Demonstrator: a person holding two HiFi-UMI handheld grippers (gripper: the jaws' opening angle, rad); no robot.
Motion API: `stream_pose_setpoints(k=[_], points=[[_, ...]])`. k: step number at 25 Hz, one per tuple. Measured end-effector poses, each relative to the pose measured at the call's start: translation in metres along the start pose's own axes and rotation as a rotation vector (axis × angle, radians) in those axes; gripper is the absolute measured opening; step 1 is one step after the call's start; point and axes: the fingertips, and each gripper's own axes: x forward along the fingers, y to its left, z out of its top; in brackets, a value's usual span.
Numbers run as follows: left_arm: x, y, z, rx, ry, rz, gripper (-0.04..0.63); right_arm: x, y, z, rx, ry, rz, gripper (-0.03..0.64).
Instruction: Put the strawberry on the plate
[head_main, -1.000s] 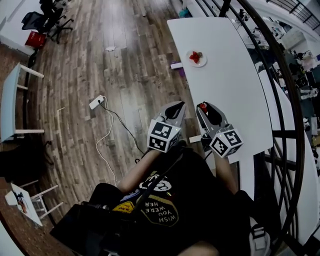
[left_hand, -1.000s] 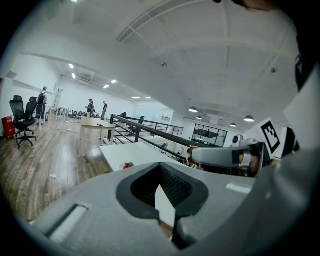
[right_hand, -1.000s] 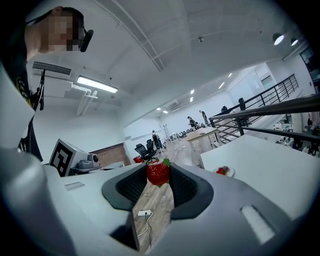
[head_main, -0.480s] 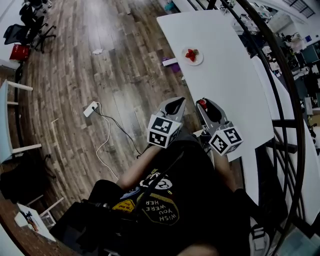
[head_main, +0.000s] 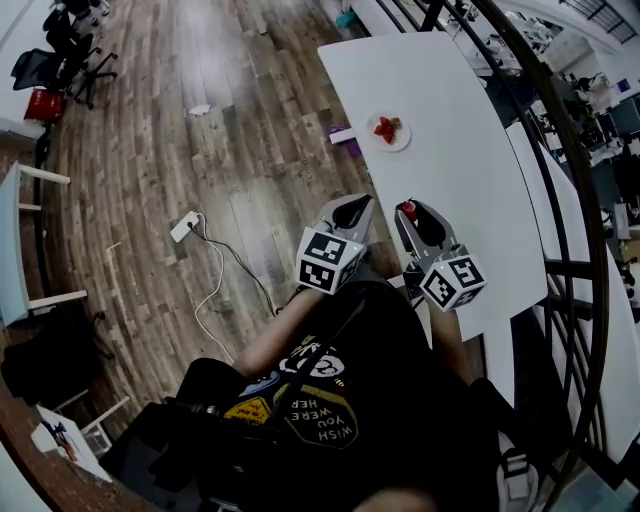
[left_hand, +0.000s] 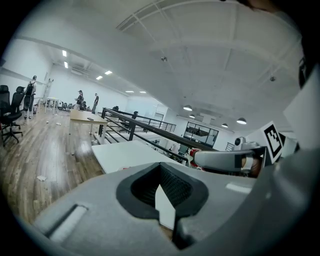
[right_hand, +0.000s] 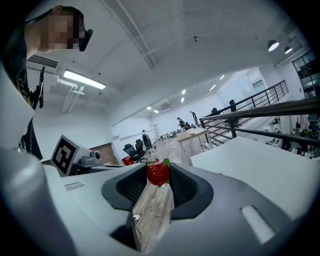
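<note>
While well short of round white plate (head_main: 398, 143), grips small red strawberry (right_hand: 158, 173) in right gripper (head_main: 409, 215); holds left gripper (left_hand: 162, 195) nearly closed, empty.

On the long white table (head_main: 450, 180), the red pieces on the small round white plate (head_main: 387, 131) were too small to be counted. A small purple and white object (head_main: 345, 136) just beside the table's floor-side edge could not be identified. The table's opposite edge was partly hidden behind the dark curved metal railing (head_main: 548, 115). At the table's near end, the hands holding the left gripper (head_main: 352, 207) and right gripper (head_main: 408, 213) were covered by those grippers' bodies.
</note>
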Motion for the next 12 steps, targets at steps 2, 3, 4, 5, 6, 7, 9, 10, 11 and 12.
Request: stream_pose_setpoints(k=[2, 3, 4, 5, 6, 7, 9, 10, 11, 12], points=[[0.011, 0.002, 0.01, 0.013, 0.007, -0.01, 0.002, 0.006, -0.008, 0.007, -0.005, -0.003, 0.006, 0.142], [0.017, 0.004, 0.015, 0.019, 0.006, -0.013, 0.002, 0.009, -0.013, 0.011, -0.006, -0.006, 0.007, 0.142], [0.024, 0.006, 0.019, 0.025, 0.004, -0.015, 0.002, 0.011, -0.018, 0.013, -0.006, -0.011, 0.006, 0.142], [0.031, 0.007, 0.021, 0.029, 0.005, -0.016, 0.002, 0.013, -0.023, 0.015, -0.004, -0.017, 0.002, 0.143], [0.037, 0.009, 0.022, 0.033, 0.007, -0.017, 0.002, 0.014, -0.028, 0.017, -0.001, -0.022, -0.001, 0.142], [0.044, 0.01, 0.022, 0.036, 0.009, -0.019, 0.002, 0.016, -0.034, 0.018, 0.003, -0.025, -0.005, 0.141], [0.058, 0.011, 0.024, 0.04, 0.016, -0.021, 0.002, 0.019, -0.045, 0.019, 0.01, -0.026, -0.01, 0.142], [0.063, 0.011, 0.025, 0.042, 0.021, -0.022, 0.002, 0.02, -0.05, 0.019, 0.017, -0.025, -0.012, 0.143], [0.066, 0.009, 0.026, 0.042, 0.025, -0.024, 0.002, 0.02, -0.055, 0.018, 0.025, -0.023, -0.014, 0.142], [0.069, 0.007, 0.027, 0.041, 0.028, -0.029, 0.002, 0.019, -0.058, 0.018, 0.033, -0.02, -0.015, 0.142]])
